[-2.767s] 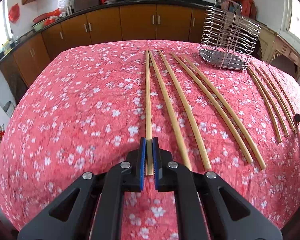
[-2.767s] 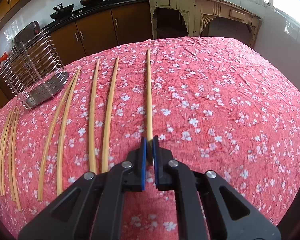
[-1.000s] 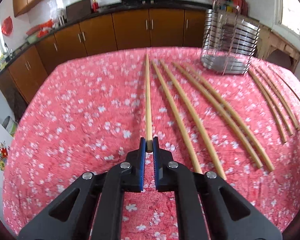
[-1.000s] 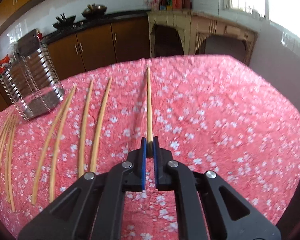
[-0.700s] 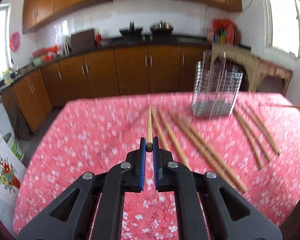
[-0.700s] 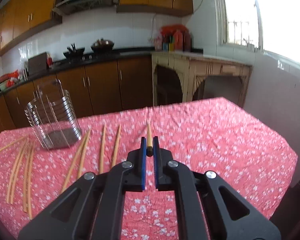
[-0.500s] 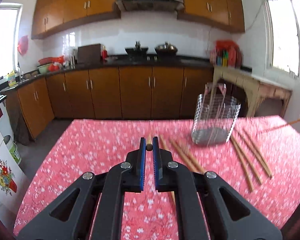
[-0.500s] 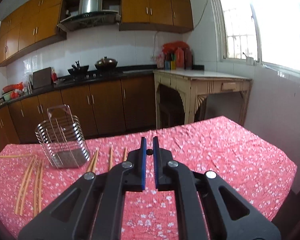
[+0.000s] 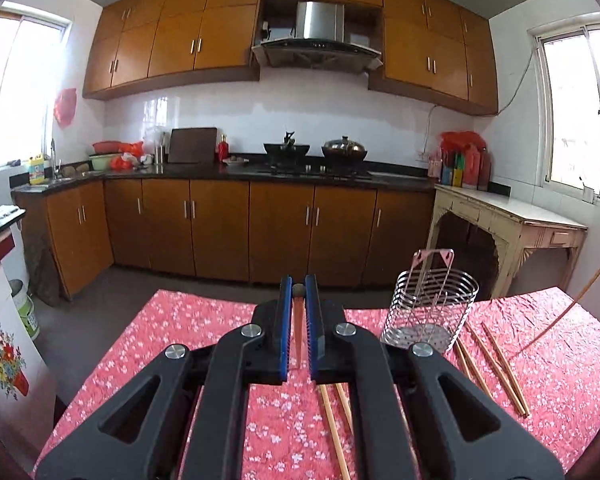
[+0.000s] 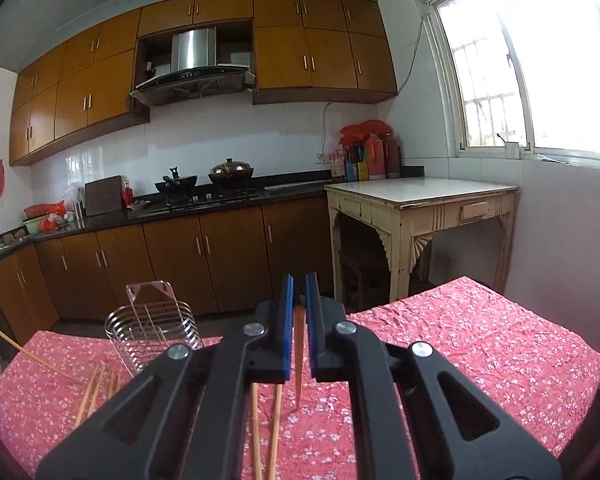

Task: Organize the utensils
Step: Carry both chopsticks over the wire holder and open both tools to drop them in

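In the left wrist view my left gripper (image 9: 299, 285) is shut on the top end of a wooden chopstick (image 9: 298, 336), which slants down toward the red floral tablecloth (image 9: 172, 340). My right gripper (image 10: 299, 285) is likewise shut on a second chopstick (image 10: 298, 360), held above the cloth (image 10: 480, 344). The wire utensil holder (image 9: 430, 312) (image 10: 152, 328) stands upright at the table's far edge. Several loose chopsticks (image 9: 496, 360) (image 10: 90, 392) lie flat beside it, and more (image 9: 332, 420) (image 10: 264, 428) lie under the grippers.
Brown kitchen cabinets (image 9: 220, 232) and a dark counter with pots run along the wall beyond the table. A cream side table (image 10: 420, 200) stands at the right under the window. Bare floor separates the table from the cabinets.
Both grippers rose and tilted up toward level, each lifting its chopstick off the cloth. The table dropped low in both views and the kitchen wall came into sight.
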Motion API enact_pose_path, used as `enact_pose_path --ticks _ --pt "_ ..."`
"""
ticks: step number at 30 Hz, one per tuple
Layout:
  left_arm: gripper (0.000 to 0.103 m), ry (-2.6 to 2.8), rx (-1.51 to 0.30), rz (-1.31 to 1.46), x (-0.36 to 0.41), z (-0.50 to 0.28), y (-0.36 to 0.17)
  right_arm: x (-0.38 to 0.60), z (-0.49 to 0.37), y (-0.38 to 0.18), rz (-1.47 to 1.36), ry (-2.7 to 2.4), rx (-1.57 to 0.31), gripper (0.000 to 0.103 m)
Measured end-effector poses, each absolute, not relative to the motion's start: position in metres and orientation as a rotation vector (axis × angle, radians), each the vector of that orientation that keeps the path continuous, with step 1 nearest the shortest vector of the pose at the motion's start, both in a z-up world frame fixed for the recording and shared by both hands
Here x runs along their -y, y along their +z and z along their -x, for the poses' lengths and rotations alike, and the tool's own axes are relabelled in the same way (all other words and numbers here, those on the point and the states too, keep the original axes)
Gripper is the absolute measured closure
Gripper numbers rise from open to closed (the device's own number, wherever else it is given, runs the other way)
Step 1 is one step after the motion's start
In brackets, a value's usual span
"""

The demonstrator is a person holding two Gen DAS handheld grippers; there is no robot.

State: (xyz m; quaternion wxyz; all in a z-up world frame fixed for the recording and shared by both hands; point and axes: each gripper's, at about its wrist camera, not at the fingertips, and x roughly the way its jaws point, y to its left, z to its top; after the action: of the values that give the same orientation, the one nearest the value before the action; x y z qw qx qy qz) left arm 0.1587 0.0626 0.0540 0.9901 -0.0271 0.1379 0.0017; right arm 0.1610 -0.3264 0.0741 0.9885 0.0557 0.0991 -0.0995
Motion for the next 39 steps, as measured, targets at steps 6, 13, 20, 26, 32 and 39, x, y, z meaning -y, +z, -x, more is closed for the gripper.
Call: enact_pose_path --ticks 6,13,20,26,32,39 --pt "0.096 -0.001 -0.254 0.060 -0.062 -0.157 0.065 0.326 -0.157 0.085 -0.131 -0.164 -0.195 0.096" --pt "0.096 -0.006 -0.227 0.044 -0.060 -0.156 0.074 0.318 -0.151 0.099 -0.136 -0.117 -0.181 0.096" --pt "0.096 -0.033 -0.222 0.064 -0.057 -0.160 0.084 0.306 -0.155 0.119 -0.155 -0.046 -0.172 0.096" --pt "0.096 -0.063 -0.165 0.055 -0.043 -0.165 0.121 0.285 -0.161 0.166 -0.111 0.000 -0.083 0.096" --pt "0.096 -0.106 -0.063 0.104 -0.022 -0.186 0.180 0.265 -0.182 0.216 -0.111 0.047 0.006 0.096" --pt "0.096 -0.145 -0.037 0.165 0.010 -0.230 0.197 0.243 -0.236 0.220 -0.110 0.099 0.004 0.096"
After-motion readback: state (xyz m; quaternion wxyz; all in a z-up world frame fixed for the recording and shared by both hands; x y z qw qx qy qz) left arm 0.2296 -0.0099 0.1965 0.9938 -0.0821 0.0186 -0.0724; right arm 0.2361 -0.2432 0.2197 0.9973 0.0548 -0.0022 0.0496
